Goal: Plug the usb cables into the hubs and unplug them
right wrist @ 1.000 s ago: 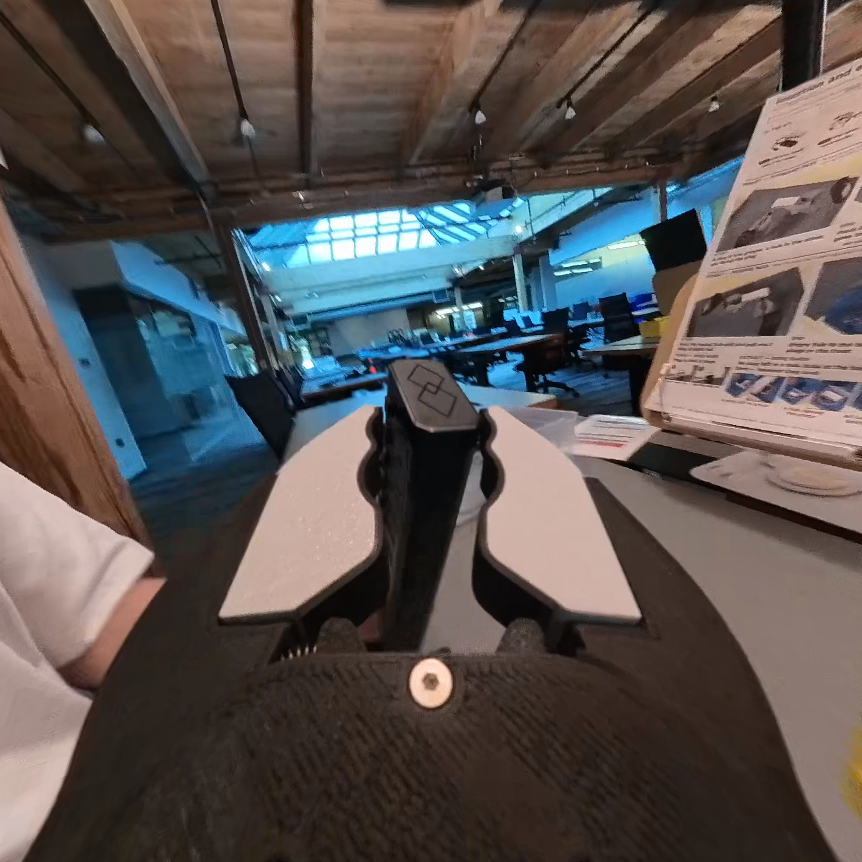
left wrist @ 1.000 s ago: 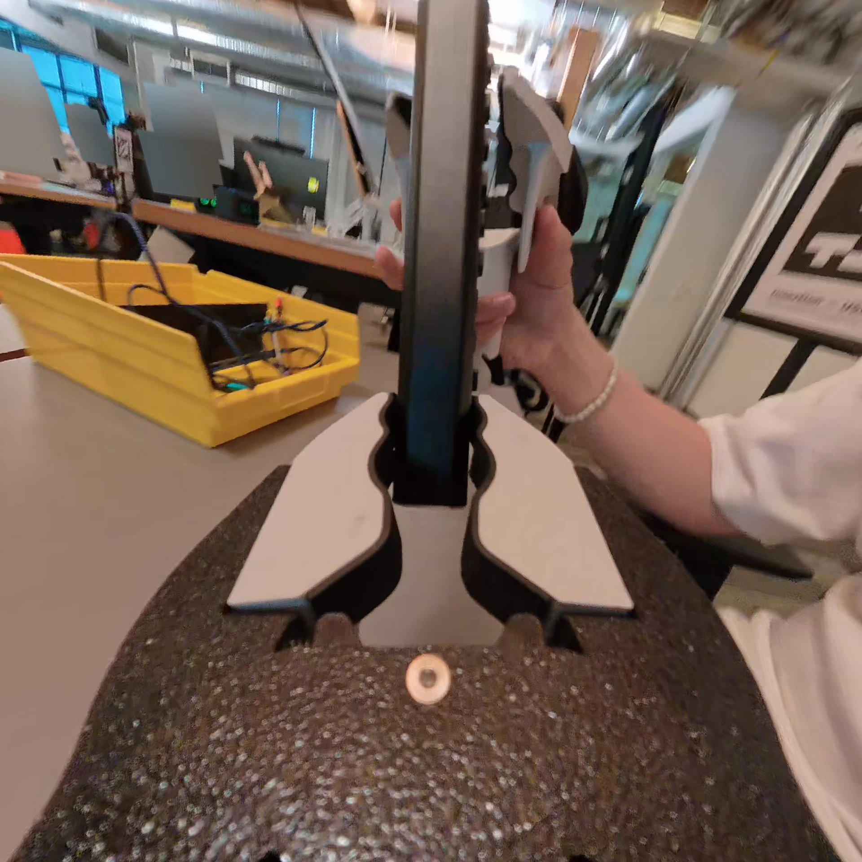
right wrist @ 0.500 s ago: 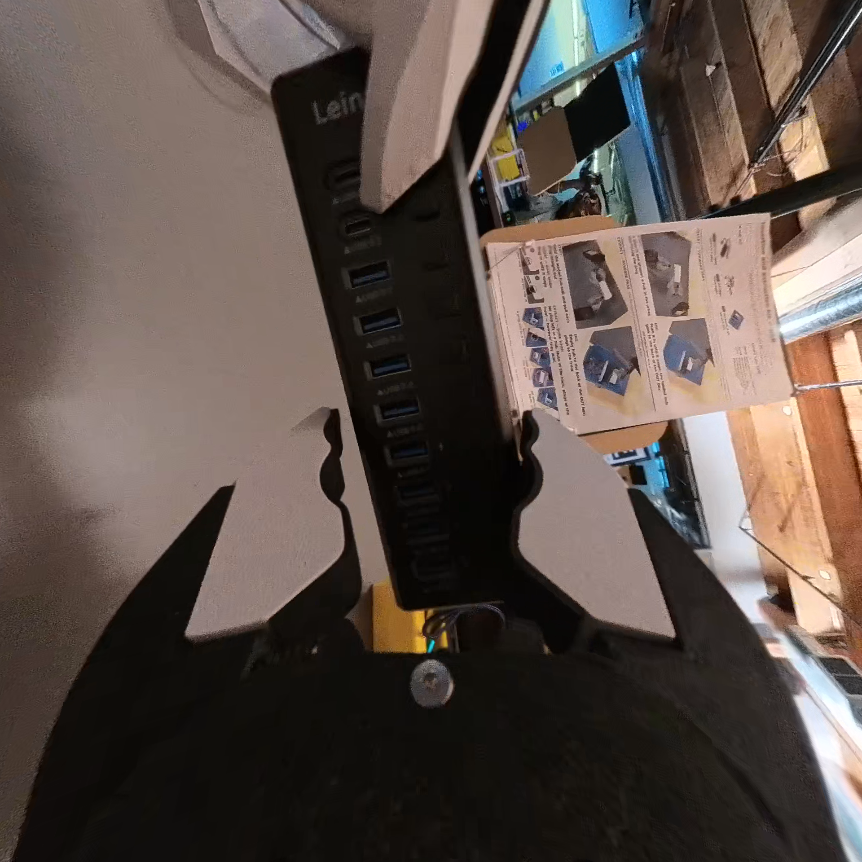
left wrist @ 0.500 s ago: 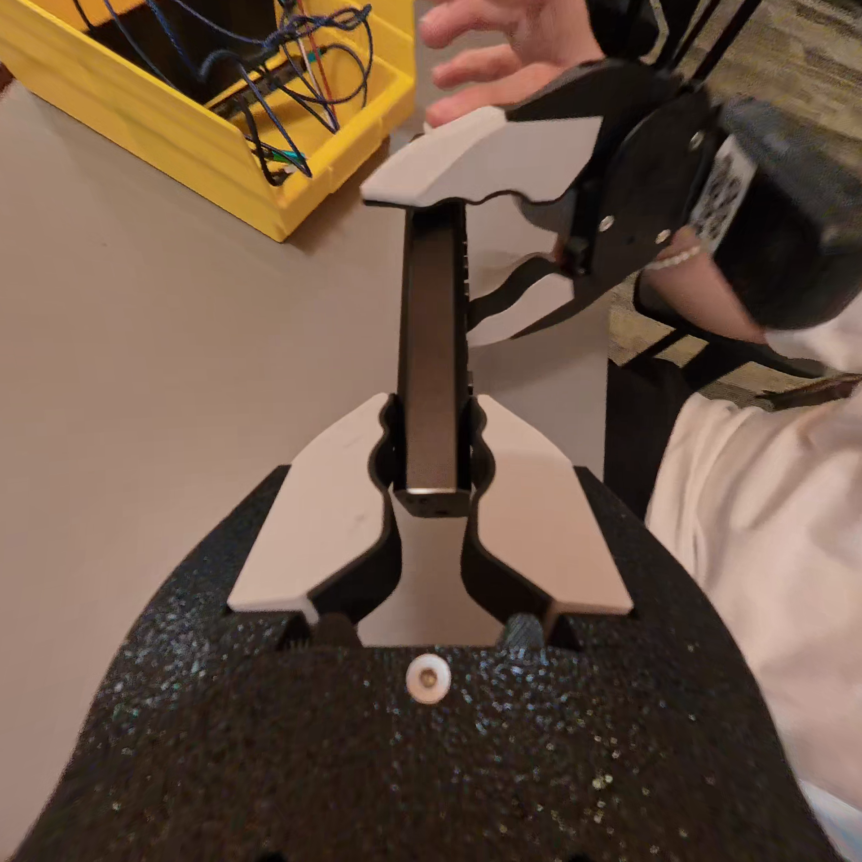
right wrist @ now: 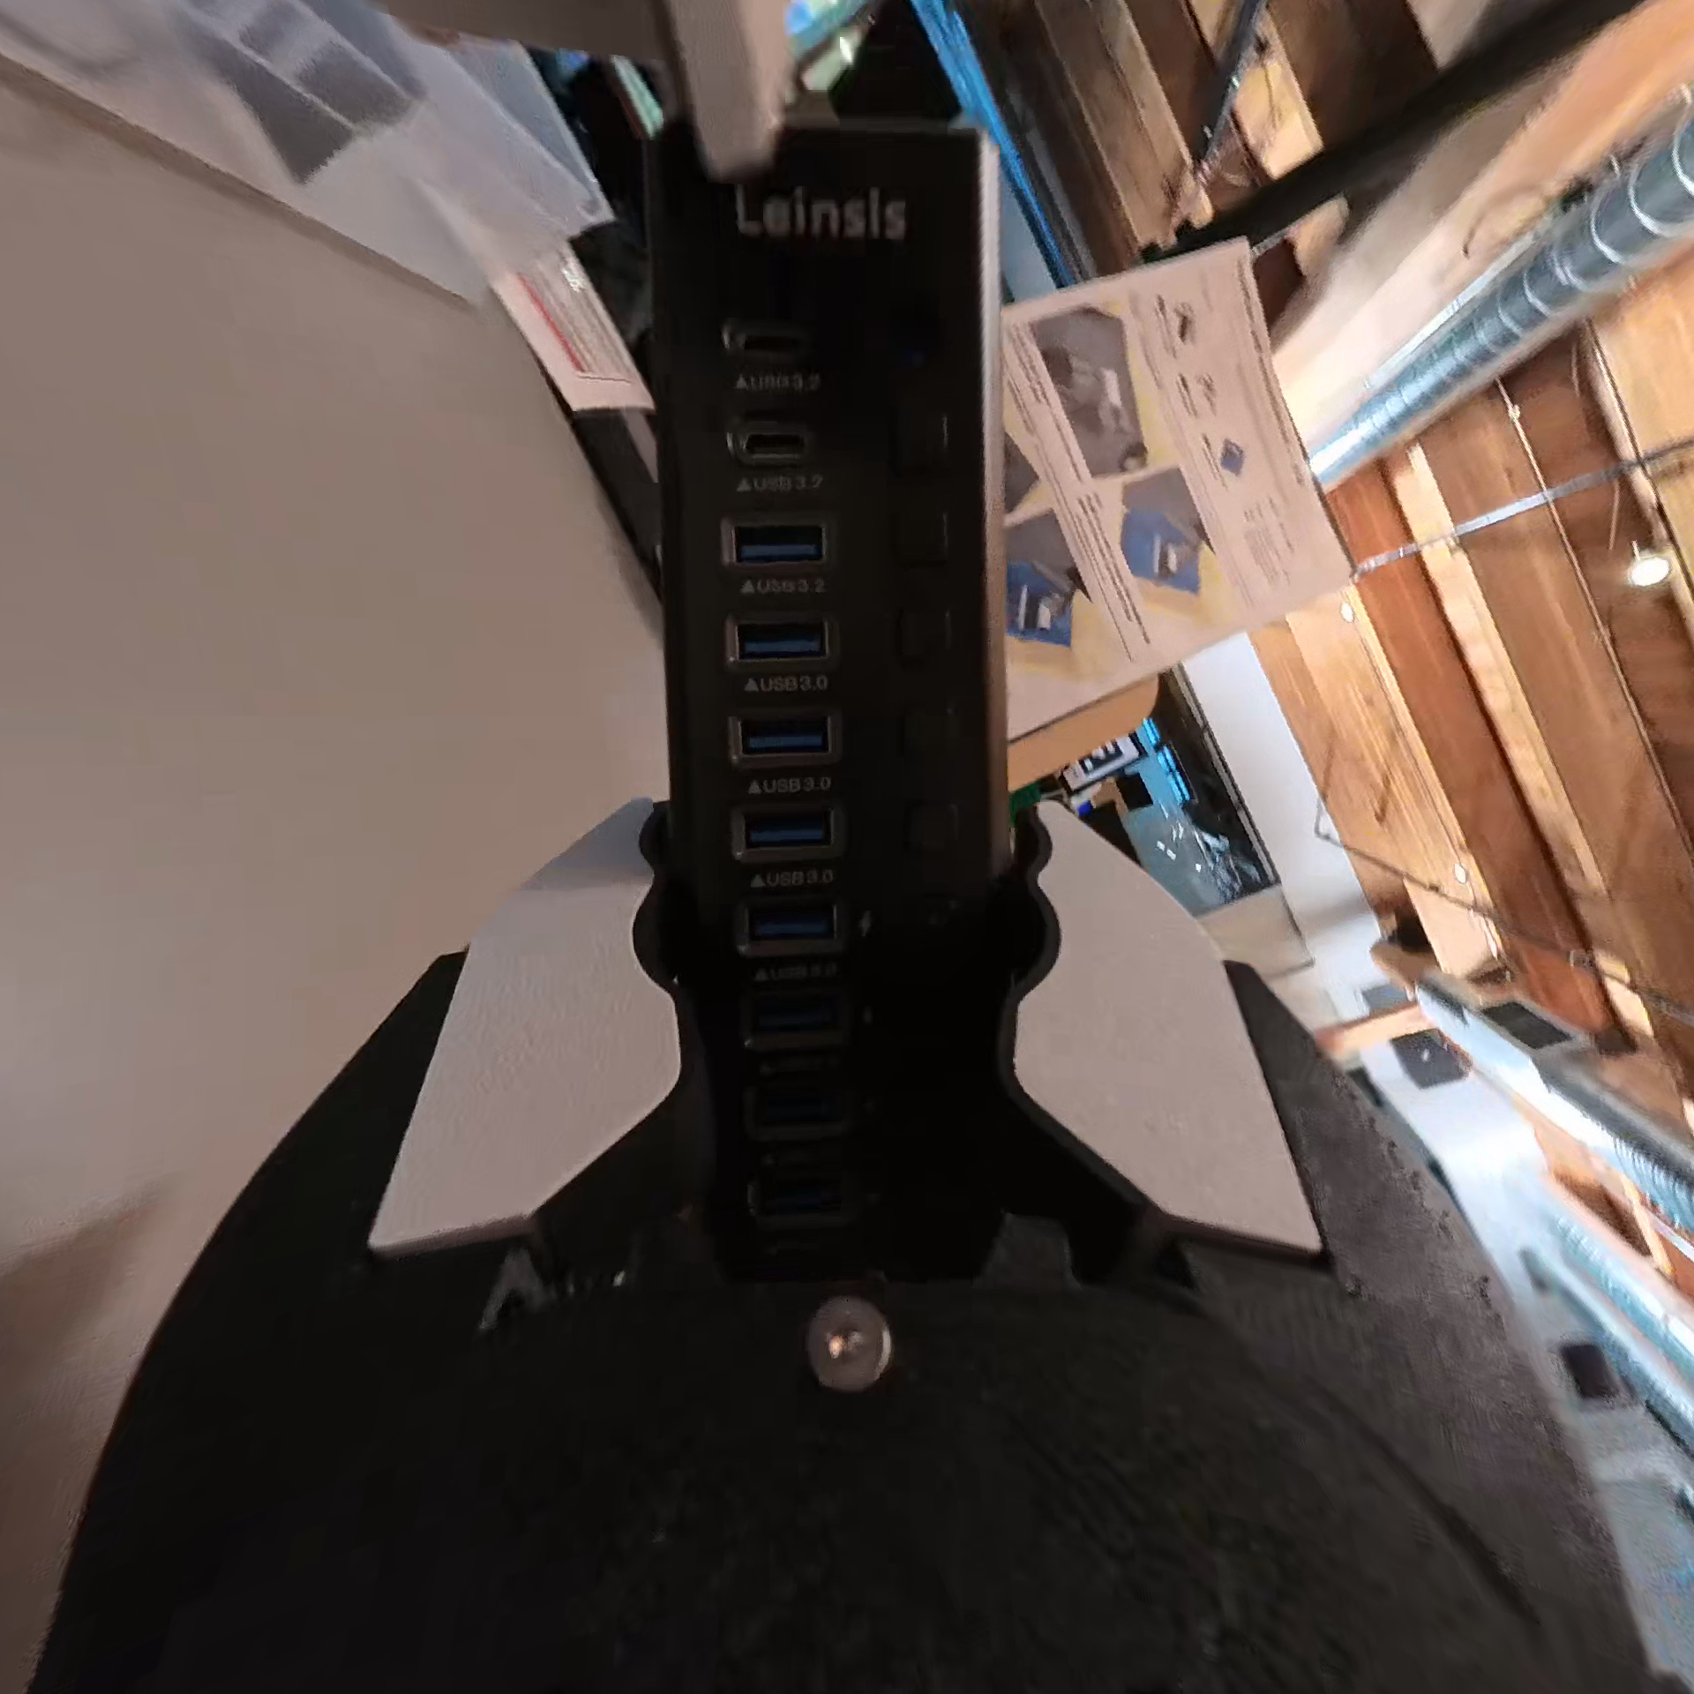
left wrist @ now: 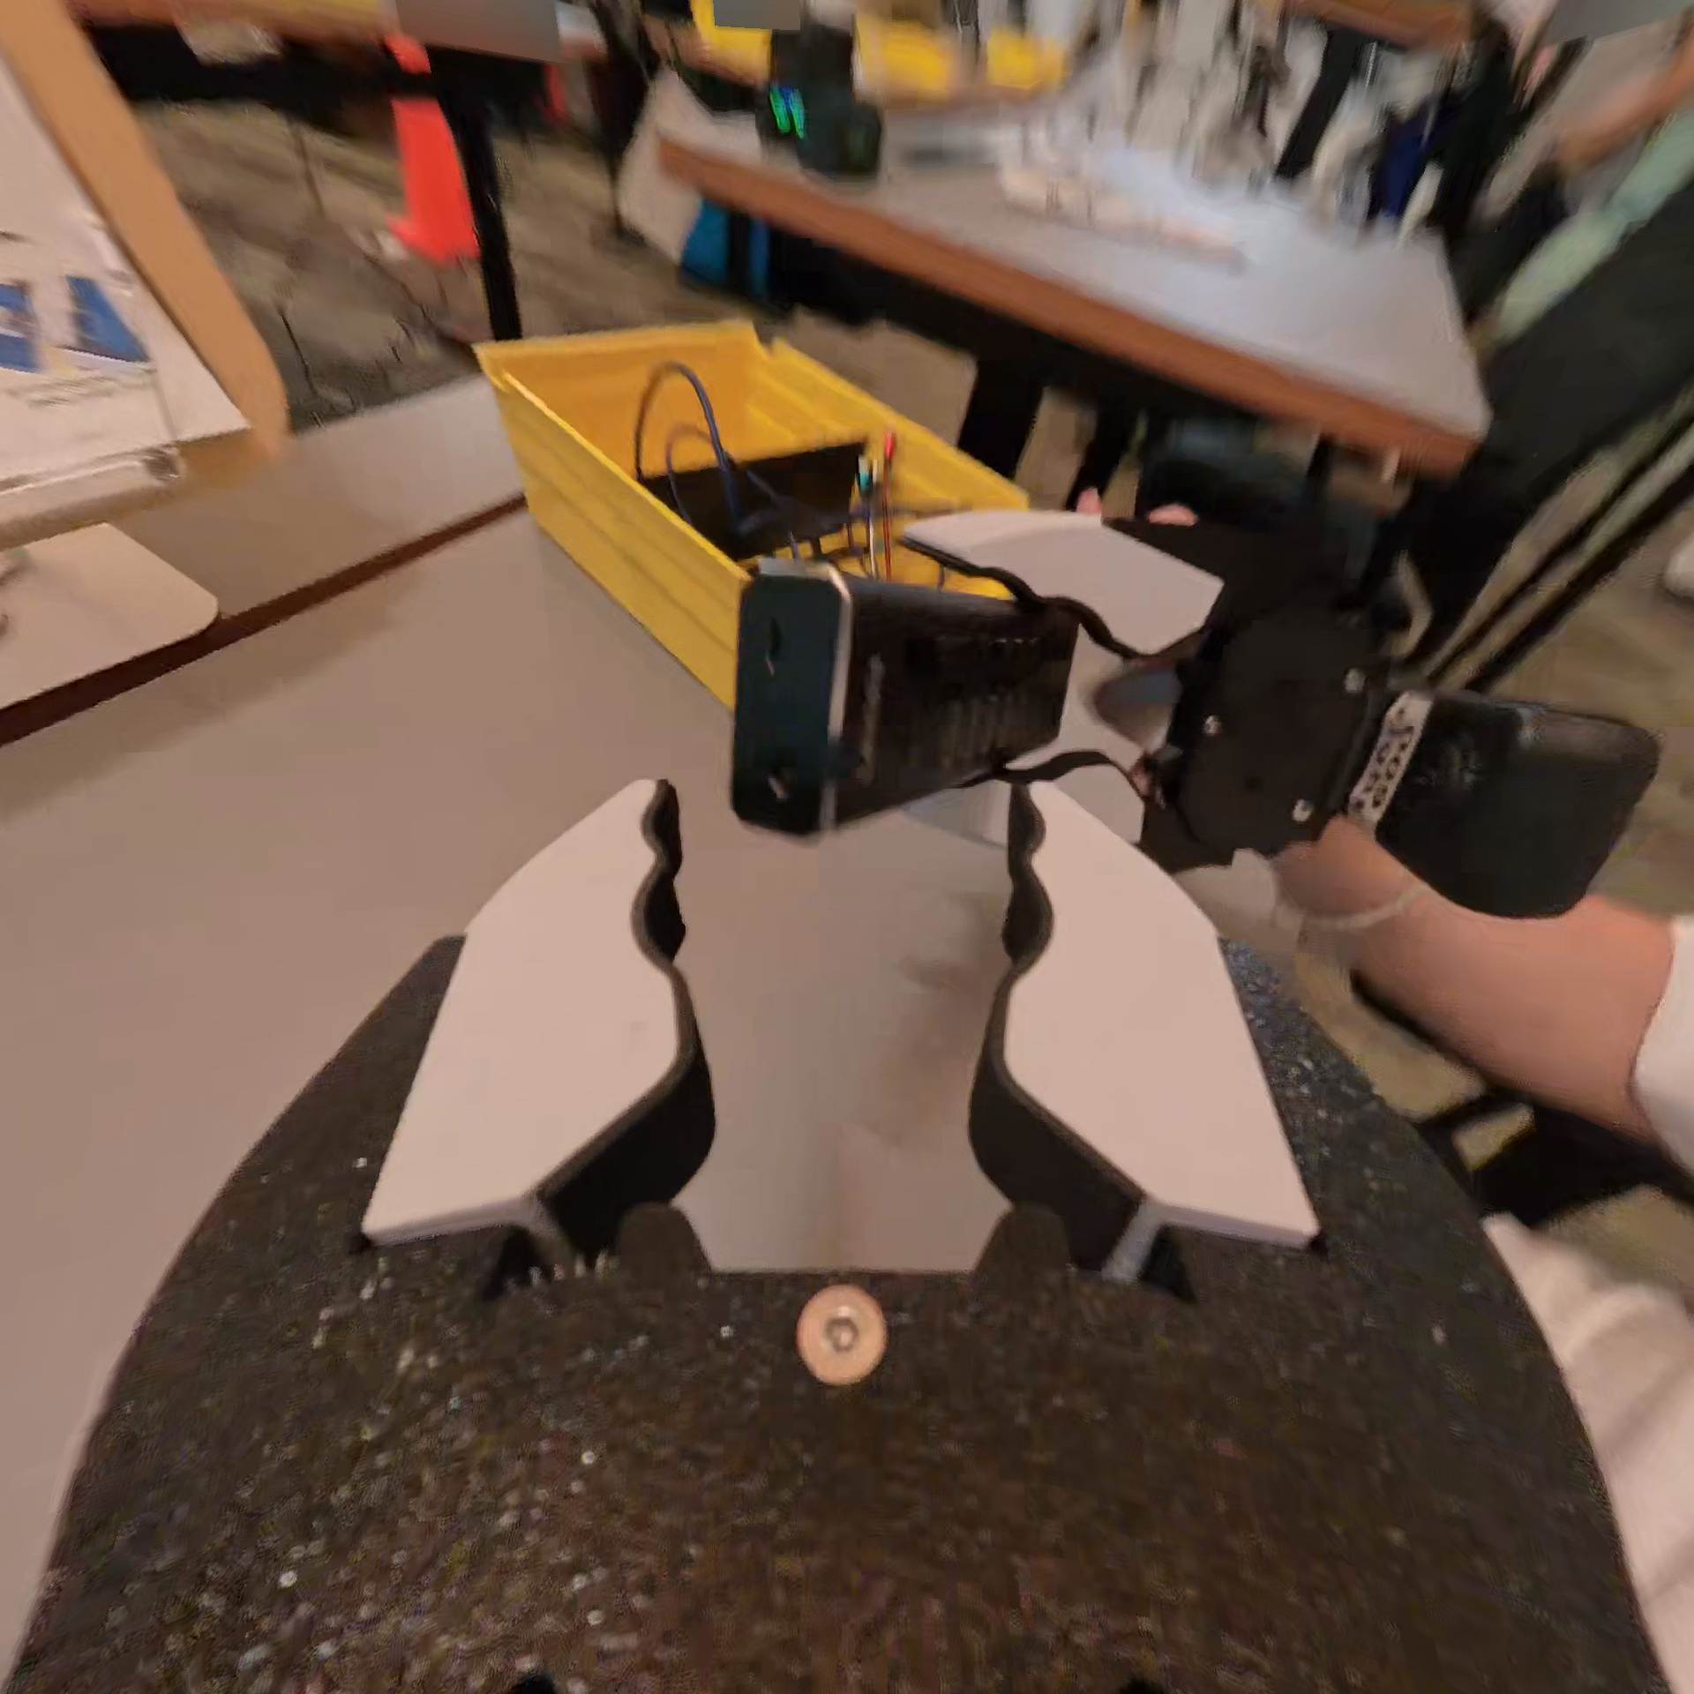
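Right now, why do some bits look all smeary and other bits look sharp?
In the left wrist view the far tables and the USB hub smear from motion, while the left gripper stays crisp. In the right wrist view the hub's ports read fairly sharp; the wooden ceiling and edges streak.

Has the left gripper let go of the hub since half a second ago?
Yes. The left gripper is now open and empty, drawn back over the table, while the hub sits in the right gripper.
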